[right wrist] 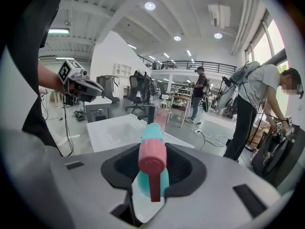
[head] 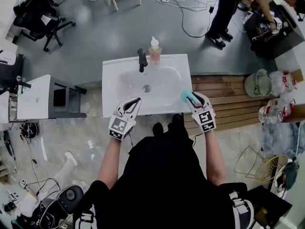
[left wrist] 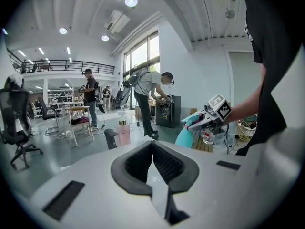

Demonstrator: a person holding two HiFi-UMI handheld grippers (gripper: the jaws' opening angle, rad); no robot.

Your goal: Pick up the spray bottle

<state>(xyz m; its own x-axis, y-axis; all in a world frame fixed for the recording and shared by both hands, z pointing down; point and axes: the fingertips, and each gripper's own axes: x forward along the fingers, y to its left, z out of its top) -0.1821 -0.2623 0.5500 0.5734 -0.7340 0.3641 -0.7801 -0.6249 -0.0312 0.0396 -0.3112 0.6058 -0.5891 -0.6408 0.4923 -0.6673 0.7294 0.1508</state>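
Bottle point(right wrist: 152, 159) (base hidden) in right gripper point(head: 192, 98)

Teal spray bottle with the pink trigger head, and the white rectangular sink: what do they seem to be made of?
Teal spray bottle: likely plastic. The pink head and trigger look moulded, smooth and matte, and the teal body is evenly coloured with a soft sheen. White rectangular sink: probably glazed ceramic or cast resin. It has a glossy, seamless white surface with bright reflections, and the look does not settle which.
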